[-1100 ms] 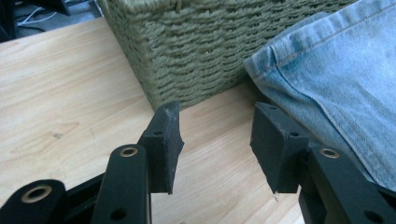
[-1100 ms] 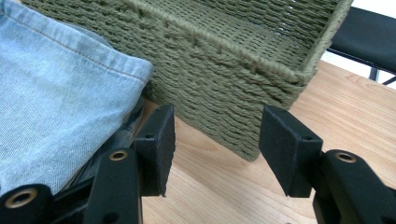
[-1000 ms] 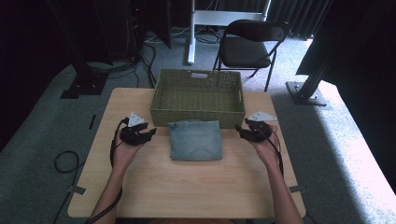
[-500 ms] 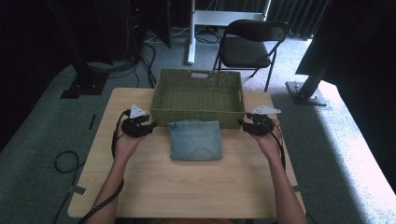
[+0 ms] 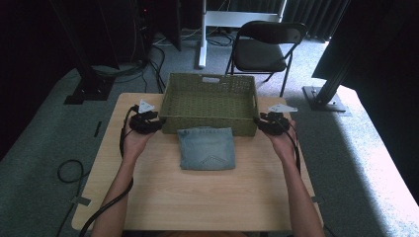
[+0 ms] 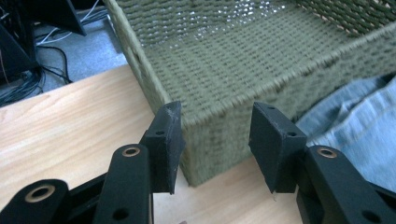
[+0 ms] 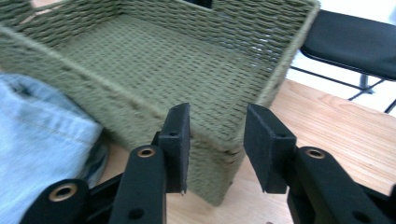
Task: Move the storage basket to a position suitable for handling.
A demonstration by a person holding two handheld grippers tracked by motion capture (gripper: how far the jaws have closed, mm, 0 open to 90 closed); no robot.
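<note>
A green woven basket stands at the back middle of the wooden table, with folded blue jeans lying just in front of it. My left gripper is at the basket's near left corner. In the left gripper view its jaws stand open on either side of that corner of the basket, apart from it, with the jeans to the right. My right gripper is at the near right corner. Its jaws have just been closing around the corner of the basket but still show gaps.
A black folding chair stands behind the table. A dark stand base sits on the floor at the right. Cables lie on the carpet at the left. Bare table top stretches in front of the jeans.
Both hands have moved away from me, from beside the jeans up to the basket's two near corners. The basket and the jeans have not moved.
</note>
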